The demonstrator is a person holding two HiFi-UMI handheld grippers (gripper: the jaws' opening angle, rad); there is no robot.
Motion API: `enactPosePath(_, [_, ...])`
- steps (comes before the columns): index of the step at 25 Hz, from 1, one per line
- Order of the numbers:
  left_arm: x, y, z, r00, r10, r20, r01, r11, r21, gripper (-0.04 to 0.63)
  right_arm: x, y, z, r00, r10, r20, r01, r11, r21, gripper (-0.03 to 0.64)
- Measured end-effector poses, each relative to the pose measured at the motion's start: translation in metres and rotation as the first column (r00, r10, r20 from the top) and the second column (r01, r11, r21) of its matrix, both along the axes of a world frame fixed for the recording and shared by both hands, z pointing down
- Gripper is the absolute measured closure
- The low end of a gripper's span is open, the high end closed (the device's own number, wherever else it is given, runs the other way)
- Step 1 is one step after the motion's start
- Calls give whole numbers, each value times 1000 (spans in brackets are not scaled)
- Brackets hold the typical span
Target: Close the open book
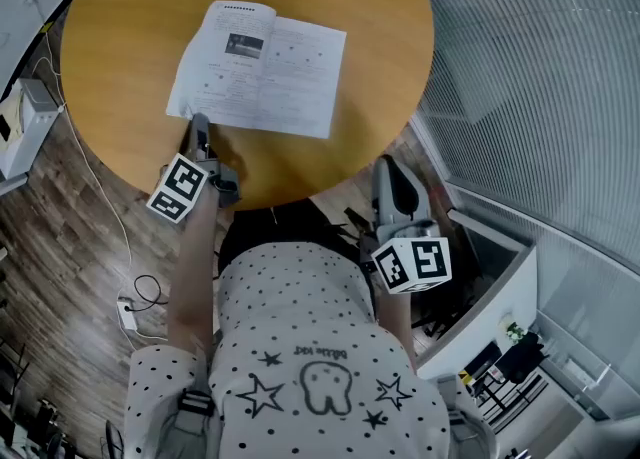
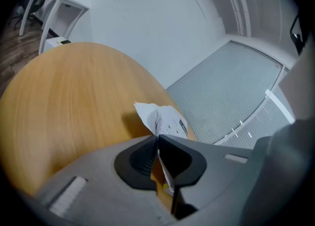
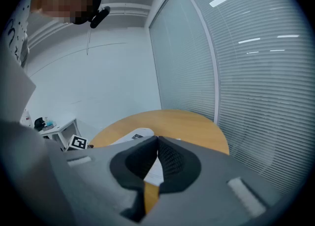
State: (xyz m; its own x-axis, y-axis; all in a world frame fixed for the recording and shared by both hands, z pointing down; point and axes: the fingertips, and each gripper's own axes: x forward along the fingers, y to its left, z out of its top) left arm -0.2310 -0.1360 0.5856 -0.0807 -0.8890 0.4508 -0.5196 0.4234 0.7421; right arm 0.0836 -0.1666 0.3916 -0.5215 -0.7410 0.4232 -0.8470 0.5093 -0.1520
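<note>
At book [image 1: 262,72] near-left corner, L claw [image 1: 199,127] pinches page [image 2: 165,119], could tear if yanked; R claw [image 1: 392,175] shut, empty.

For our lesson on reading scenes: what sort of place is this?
Probably an office or meeting room: a round wooden table, slatted window blinds along the wall, and wood-plank flooring.

Round table [image 1: 380,67] with bare wood free around the open book [image 1: 262,72], left gripper [image 1: 197,123] blocking its near-left corner, right gripper [image 1: 392,169] off the near edge, blinds [image 1: 540,97] close alongside.
</note>
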Motion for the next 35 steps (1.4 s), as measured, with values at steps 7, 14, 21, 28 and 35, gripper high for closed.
enactPosePath(7, [2,0,-20,984,58,170,-56,998,-15,572,8,-3,-7,1000,22,19,-22,1000,15,614])
enactPosePath(14, [6,-5,-35,972,78,223,-83,997,11,574,27,-10,-21,998,55,30,-57,997,57,613])
enactPosePath(21, [26,-10,-54,953,124,277,-136,990,24,575,59,-11,-36,993,115,40,-119,987,111,613])
enactPosePath(28, [63,-21,-70,934,162,319,-185,982,44,577,104,-16,-51,983,171,59,-179,970,167,613])
enactPosePath(35, [70,-18,-82,929,167,332,-192,980,46,577,118,-14,-65,977,199,79,-211,958,195,613])
